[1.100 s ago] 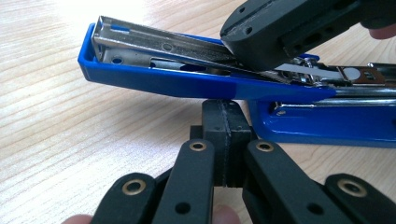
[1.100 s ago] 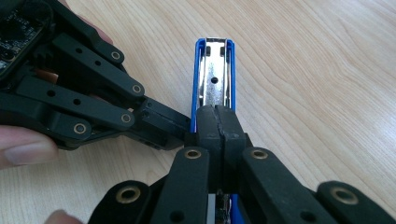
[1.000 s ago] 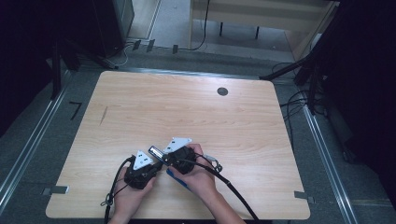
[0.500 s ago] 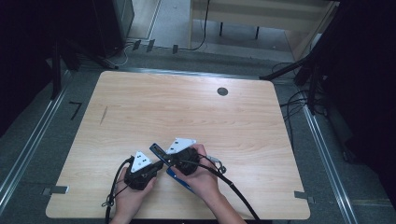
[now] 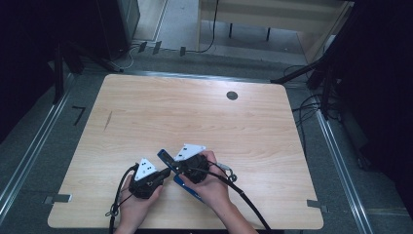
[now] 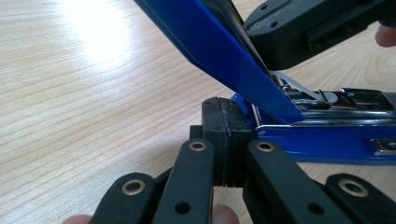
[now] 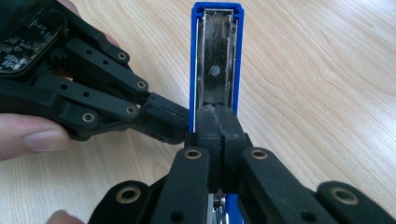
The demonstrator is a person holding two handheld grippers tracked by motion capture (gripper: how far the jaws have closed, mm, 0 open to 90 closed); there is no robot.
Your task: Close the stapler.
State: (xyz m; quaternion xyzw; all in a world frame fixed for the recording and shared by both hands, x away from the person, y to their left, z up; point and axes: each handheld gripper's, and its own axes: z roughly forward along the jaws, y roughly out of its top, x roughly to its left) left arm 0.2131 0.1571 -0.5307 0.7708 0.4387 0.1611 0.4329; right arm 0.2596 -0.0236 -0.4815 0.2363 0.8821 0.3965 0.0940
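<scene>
The blue stapler [image 5: 171, 168] lies near the front edge of the wooden table [image 5: 204, 117], between the two hands, and its lid [image 6: 219, 56] is swung up off the base [image 6: 327, 140] so that the metal staple channel [image 7: 215, 70] is laid bare; this looks like the opening step, perhaps ahead of loading staples or clearing a jam; the left gripper [image 6: 226, 116] has its jaws closed pad to pad with nothing between them, and its tip sits against the base close to the hinge, as if to pin it down; the right gripper [image 7: 218, 122] is likewise closed on nothing, its tip resting at the raised lid, seemingly propping it open; whether it actually presses I cannot tell; the next move, I would judge, calls for easing the lid further back while the left keeps the base from sliding, since closed tips can only push and could slip off the smooth painted metal.
</scene>
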